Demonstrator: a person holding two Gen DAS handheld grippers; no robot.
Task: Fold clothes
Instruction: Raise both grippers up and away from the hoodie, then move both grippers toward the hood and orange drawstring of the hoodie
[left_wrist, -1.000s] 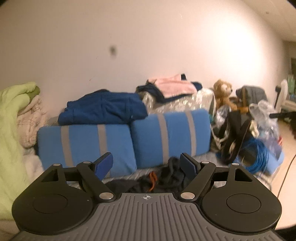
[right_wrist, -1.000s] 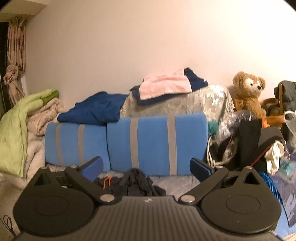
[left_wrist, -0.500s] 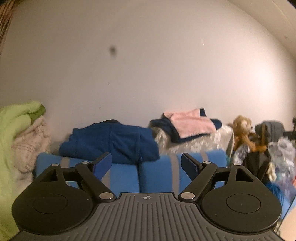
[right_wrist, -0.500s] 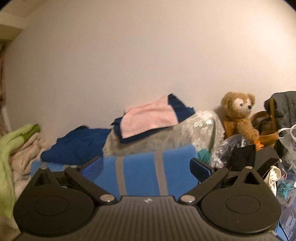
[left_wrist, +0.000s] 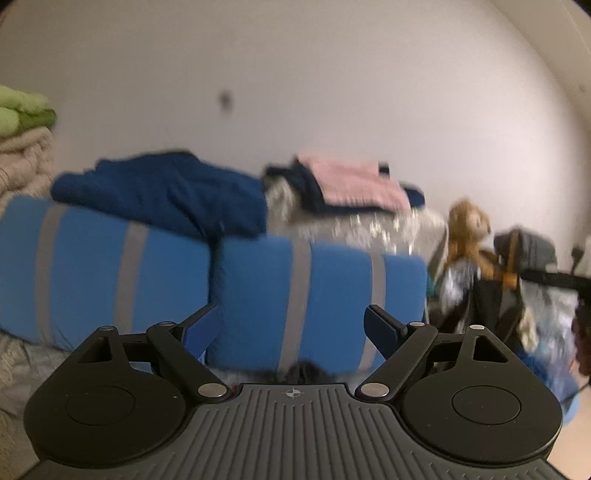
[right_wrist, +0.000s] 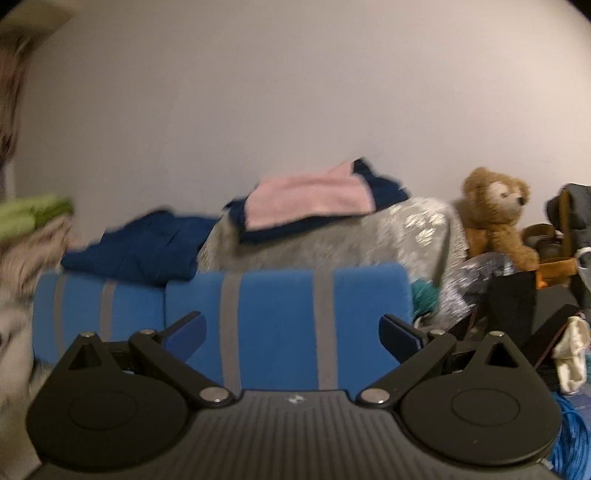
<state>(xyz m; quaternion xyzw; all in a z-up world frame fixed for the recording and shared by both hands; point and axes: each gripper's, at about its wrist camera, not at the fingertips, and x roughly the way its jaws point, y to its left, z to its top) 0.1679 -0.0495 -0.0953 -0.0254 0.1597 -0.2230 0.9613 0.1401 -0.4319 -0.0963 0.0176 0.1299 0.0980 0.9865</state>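
Note:
A dark garment (left_wrist: 306, 371) shows only as a small dark bump just above the left gripper's body, low in the left wrist view; the right wrist view hides it. My left gripper (left_wrist: 293, 326) is open and holds nothing, pointed at the blue striped cushions (left_wrist: 317, 299). My right gripper (right_wrist: 291, 332) is open too, empty, facing the same cushions (right_wrist: 288, 325). A navy garment (left_wrist: 166, 192) lies on top of the cushions. A pink cloth (right_wrist: 310, 199) over a navy one rests on a silver-grey bundle (right_wrist: 332, 243).
Green and beige blankets (left_wrist: 22, 147) are stacked at the left. A brown teddy bear (right_wrist: 495, 214), dark bags (left_wrist: 502, 302), plastic bags and blue cord (right_wrist: 572, 435) crowd the right side. A plain wall stands behind everything.
Both cameras tilted up half a second ago and have dipped back down and closer to the cushions. The dark garment, plain a second ago, now barely peeks over the left gripper's body.

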